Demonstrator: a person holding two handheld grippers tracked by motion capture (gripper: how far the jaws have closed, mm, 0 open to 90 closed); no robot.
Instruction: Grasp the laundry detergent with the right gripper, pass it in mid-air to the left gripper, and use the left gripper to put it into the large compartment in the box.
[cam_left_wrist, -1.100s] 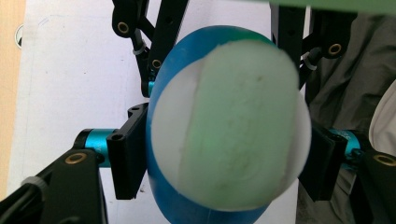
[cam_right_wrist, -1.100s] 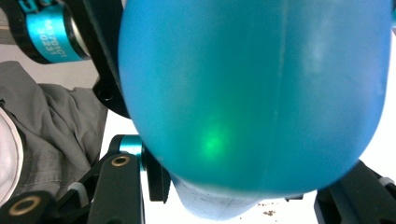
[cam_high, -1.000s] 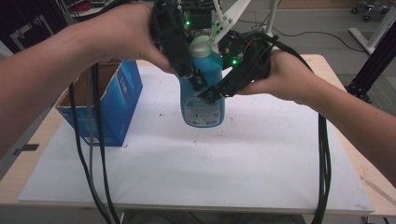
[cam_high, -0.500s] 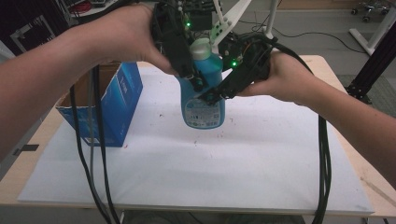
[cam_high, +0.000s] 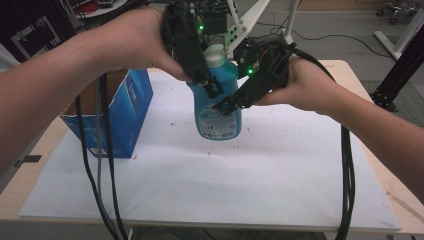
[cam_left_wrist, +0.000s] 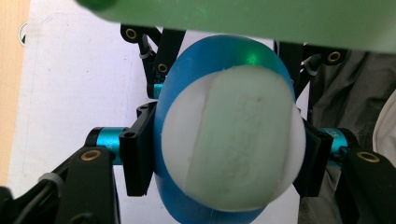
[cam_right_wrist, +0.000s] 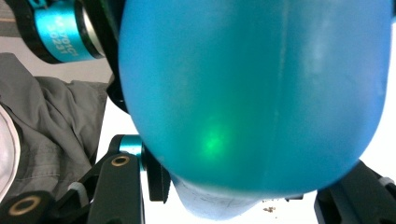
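White table (cam_high: 280, 180), blue bottle (cam_high: 220, 107) clamped by both tools

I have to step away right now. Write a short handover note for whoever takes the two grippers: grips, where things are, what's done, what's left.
Left gripper: jaws have just been closing, now clamped on the blue bottle below its white cap.
Right gripper: shut on the bottle's body from the side.
Bottle: upright, held above the white mat; cap on.
Blue box: open, on the table's left.
Done: bottle lifted, both grips set.
Left: probably cap work or boxing the bottle.
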